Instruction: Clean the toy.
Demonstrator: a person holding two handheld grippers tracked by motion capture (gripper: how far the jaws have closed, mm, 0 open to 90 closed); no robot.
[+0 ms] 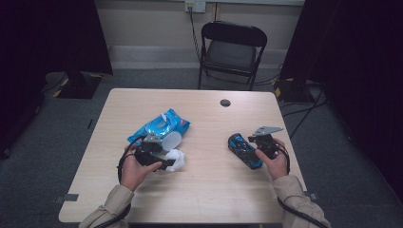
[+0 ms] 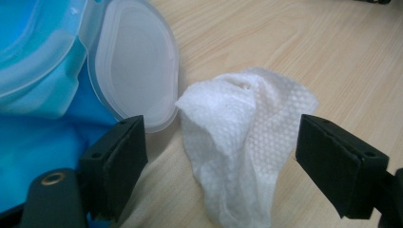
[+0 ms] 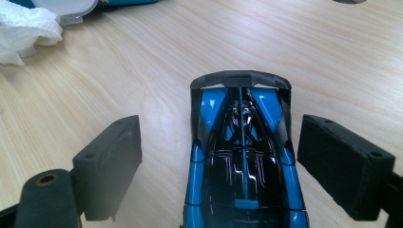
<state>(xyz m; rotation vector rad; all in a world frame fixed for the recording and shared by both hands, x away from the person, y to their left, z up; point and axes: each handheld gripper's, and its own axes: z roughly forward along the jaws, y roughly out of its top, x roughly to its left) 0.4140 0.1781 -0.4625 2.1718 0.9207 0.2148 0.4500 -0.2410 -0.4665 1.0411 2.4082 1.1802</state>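
On counter [image 1: 199,185], left claw [image 2: 221,156] spread wide around crumpled, dimpled white wipe [image 2: 242,137], pads clear of it. Right claw [image 3: 221,164] likewise agape, straddling glossy blue-black toy car [image 3: 242,161], untouched.

High overview; gripper views close — sharing wipe [image 2: 242,137]

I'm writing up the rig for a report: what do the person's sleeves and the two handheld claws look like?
Both sleeves are beige-tan fabric. The left claw and right claw are black handheld units with blocky matte-black pads on their jaws. A brass-ringed hole marks the left claw's frame. A grey three-cornered plate tops the right one. Black cables trail from each.
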